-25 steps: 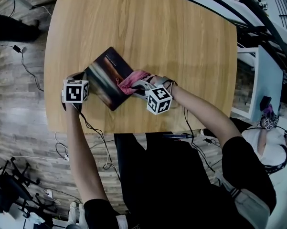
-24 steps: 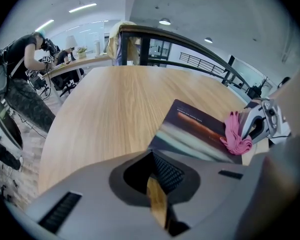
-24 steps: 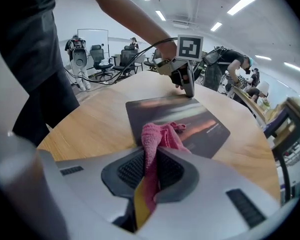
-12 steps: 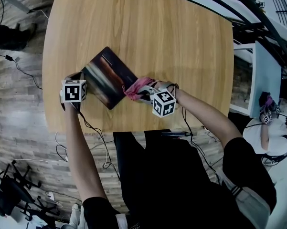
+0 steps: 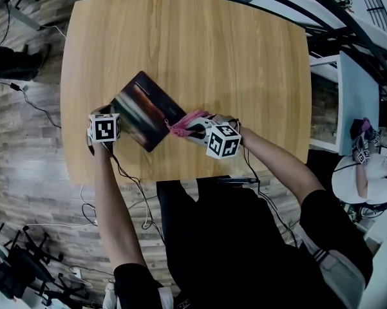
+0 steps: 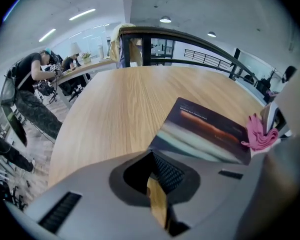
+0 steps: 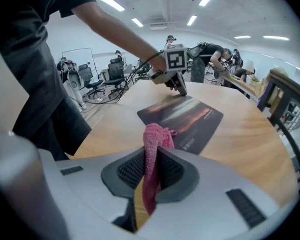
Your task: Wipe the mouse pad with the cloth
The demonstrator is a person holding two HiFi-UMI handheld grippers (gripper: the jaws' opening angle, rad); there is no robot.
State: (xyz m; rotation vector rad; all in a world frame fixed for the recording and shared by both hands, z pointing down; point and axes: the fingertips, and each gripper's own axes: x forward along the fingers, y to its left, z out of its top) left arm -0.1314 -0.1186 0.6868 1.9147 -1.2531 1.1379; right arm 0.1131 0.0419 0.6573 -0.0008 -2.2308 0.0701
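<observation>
Head view, table (image 5: 199, 50): pale wood with rounded corners, seen steeply from above.
Head view, mouse pad (image 5: 145, 108): a dark rectangle with a streaked print. It lies turned on the diagonal on the table's near-left part.
Head view, left gripper (image 5: 113, 116): at the pad's left corner, with its marker cube just behind.
Head view, left forearm (image 5: 109, 192): runs almost straight up from the body, elbow tucked in.
Head view, right gripper (image 5: 196, 127): at the pad's right corner, pointing left.
Head view, right forearm (image 5: 277, 166): slants in from the lower right, wrist turned toward the pad.
Head view, cloth (image 5: 182, 122): pink and bunched at the right gripper's tips. It appears to meet the pad's right corner.
Left gripper view, left gripper (image 6: 152, 156): the jaws are drawn close on the pad's near corner — only a thin strip of tabletop shows between them.
Left gripper view, mouse pad (image 6: 209, 129): stretches away to the right over the wood.
Left gripper view, cloth (image 6: 258, 133): at the pad's far right corner, beside a pale gripper part at the frame's edge.
Right gripper view, right gripper (image 7: 150, 154): the jaws are clamped on the cloth (image 7: 154, 136) — a pink fold stands up between the pads and a tail hangs below.
Right gripper view, mouse pad (image 7: 182, 115): just beyond the cloth. Contact between the two cannot be told here.
Right gripper view, left gripper (image 7: 180, 88): tips down at the pad's far corner, cube on top, with the bare forearm coming down from the upper left.
</observation>
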